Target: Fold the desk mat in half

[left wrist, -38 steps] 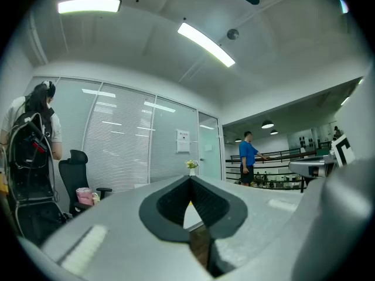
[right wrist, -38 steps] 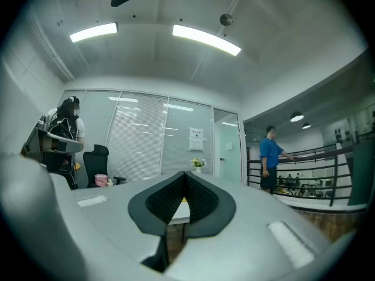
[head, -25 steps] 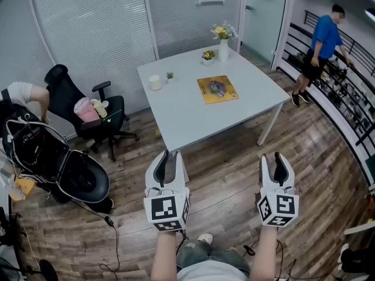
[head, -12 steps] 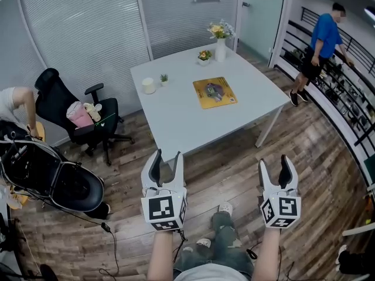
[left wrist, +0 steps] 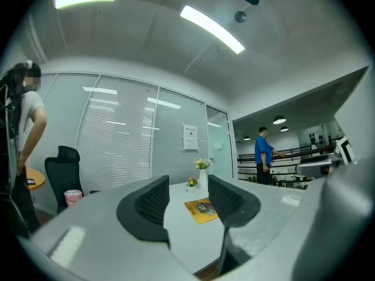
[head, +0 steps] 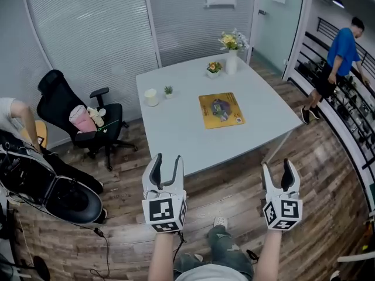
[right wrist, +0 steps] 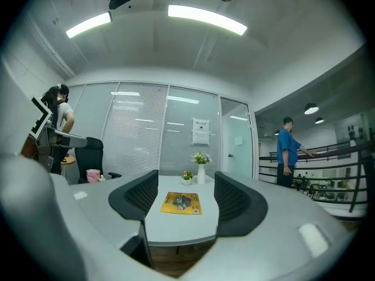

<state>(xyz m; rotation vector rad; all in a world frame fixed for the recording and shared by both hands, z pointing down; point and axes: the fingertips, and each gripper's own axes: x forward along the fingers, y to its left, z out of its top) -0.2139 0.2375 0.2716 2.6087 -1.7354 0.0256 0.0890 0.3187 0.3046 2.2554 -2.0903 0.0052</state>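
Underfoot, a wooden floor [head: 234,186] is stretching across the room, and a white table [head: 176,139] is standing on it ahead of both grippers. A black chair [head: 64,101] is sitting left of the table, and a person [head: 340,51] in blue is standing at the far right. The left gripper [head: 166,160] and right gripper [head: 277,167] are hovering side by side over the floor, short of the table's near edge and pointing toward it. The left's jaws are standing spread with nothing between them. The right's jaws have just been opening and are gaping wide, likewise empty. The mat [head: 221,110], yellow and unfolded, is lying flat on the table's right half, well apart from both grippers. A vase [head: 232,63] of flowers is standing behind the mat with a small pot [head: 213,68] just beside it, while a cup [head: 152,97] and a tiny plant [head: 169,91] are sitting near the left edge.
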